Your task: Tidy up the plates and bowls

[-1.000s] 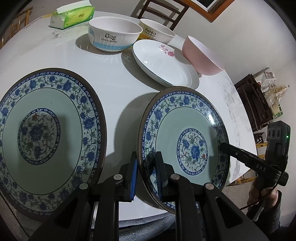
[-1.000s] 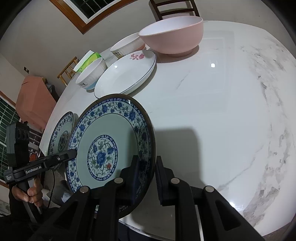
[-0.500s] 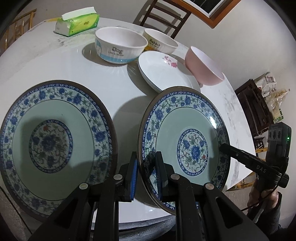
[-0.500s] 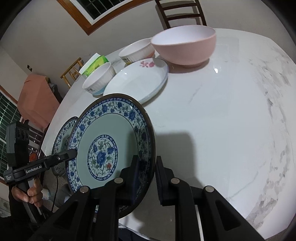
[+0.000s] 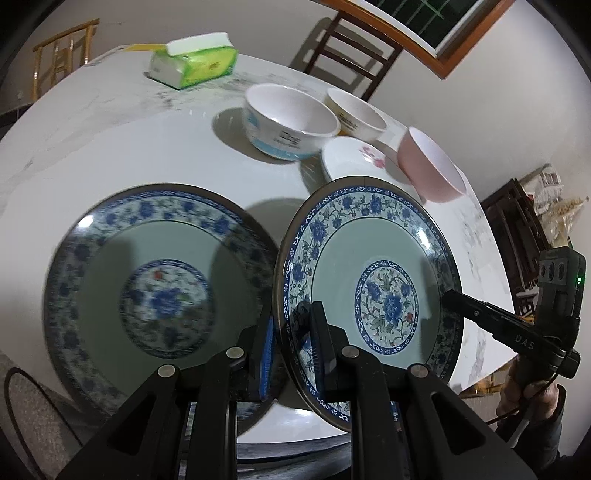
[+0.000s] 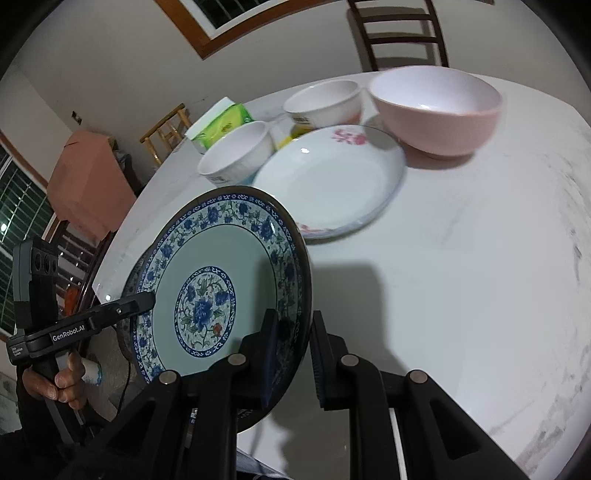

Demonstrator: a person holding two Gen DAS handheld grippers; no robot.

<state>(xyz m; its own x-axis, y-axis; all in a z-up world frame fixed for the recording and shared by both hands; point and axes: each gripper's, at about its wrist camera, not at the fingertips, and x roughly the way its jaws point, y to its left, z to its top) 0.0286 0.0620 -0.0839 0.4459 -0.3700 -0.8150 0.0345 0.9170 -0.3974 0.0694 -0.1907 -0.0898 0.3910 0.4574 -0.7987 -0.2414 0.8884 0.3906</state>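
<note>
Both grippers hold one blue-flowered plate [image 5: 373, 273] tilted above the white marble table [image 5: 110, 147]. My left gripper [image 5: 291, 317] is shut on its left rim. My right gripper [image 6: 294, 317] is shut on the opposite rim of that same plate [image 6: 221, 280]. A matching blue-flowered plate [image 5: 155, 280] lies flat on the table to the left, and the held plate's edge overlaps it. In the right wrist view only a dark sliver of that second plate [image 6: 133, 273] shows behind the held one. Each view also shows the other gripper, held by a hand.
Behind stand a white plate with pink flowers [image 6: 328, 184], a pink bowl [image 6: 436, 110], a white bowl with blue print [image 5: 288, 122], a yellow-printed bowl [image 5: 354, 114] and a green tissue pack [image 5: 192, 62]. Wooden chairs [image 6: 402, 33] ring the table. The table edge is close below the grippers.
The held plate has risen and moved left toward the flat blue plate, whose near rim it now overlaps. Bowls and the white plate look farther off. Both grips are unchanged.
</note>
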